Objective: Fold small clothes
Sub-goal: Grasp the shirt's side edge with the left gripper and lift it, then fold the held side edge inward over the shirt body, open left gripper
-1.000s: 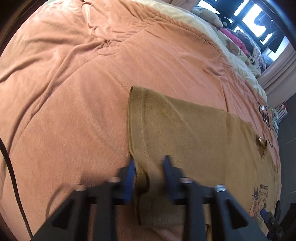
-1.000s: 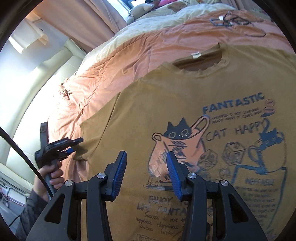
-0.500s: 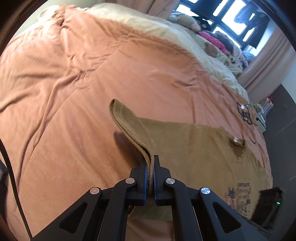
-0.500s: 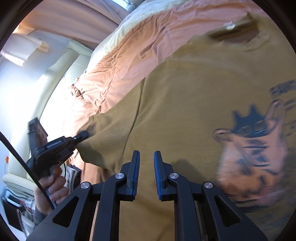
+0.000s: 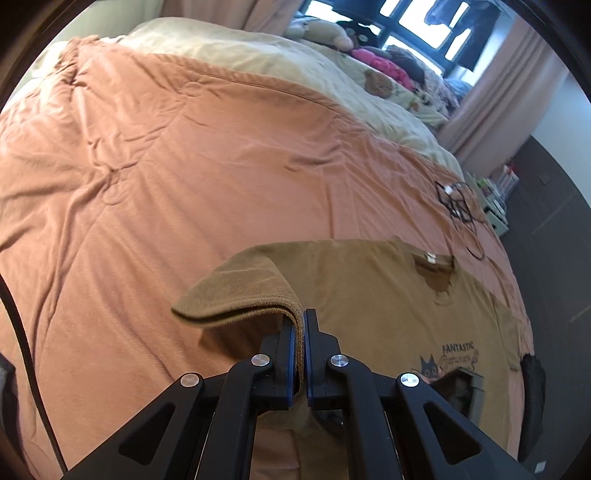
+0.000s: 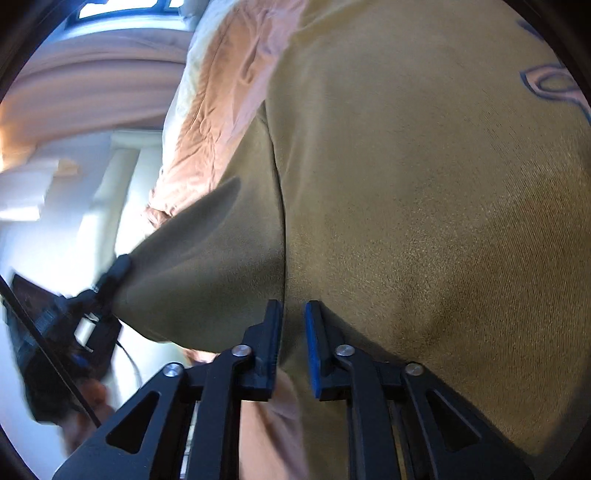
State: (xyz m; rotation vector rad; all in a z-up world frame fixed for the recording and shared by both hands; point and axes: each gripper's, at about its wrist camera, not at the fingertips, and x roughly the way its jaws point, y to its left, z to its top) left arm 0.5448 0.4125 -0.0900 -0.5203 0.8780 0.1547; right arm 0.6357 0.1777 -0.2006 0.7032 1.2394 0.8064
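A bed covered by a wrinkled orange duvet [image 5: 192,177] fills most of the left wrist view, with a cream blanket [image 5: 258,62] along the upper edge, soft toys [image 5: 332,33] piled at the top centre before a bright window [image 5: 424,14], and pink curtains [image 5: 495,99] at the upper right. A tangle of black cable [image 5: 458,206] lies on the duvet at the right.

The mustard t-shirt [image 5: 369,295] lies spread on the duvet in the lower right of that view, neck opening toward the right, with a cat print and the word FANTASTIC near the right edge. The left gripper [image 5: 298,325], at the bottom centre, is clenched on the hem of the shirt's sleeve [image 5: 240,291], which is lifted off the bed and curls out to the left of the fingers.

In the right wrist view the same shirt fills the centre and right of the frame, very close and partly blurred. The right gripper [image 6: 293,314] at the bottom centre has just been closing; a ridge of shirt fabric beside the sleeve seam stands between its fingers, which are pinched on it. At the lower left of this view, blurred, the left gripper pulls the sleeve out to a point.
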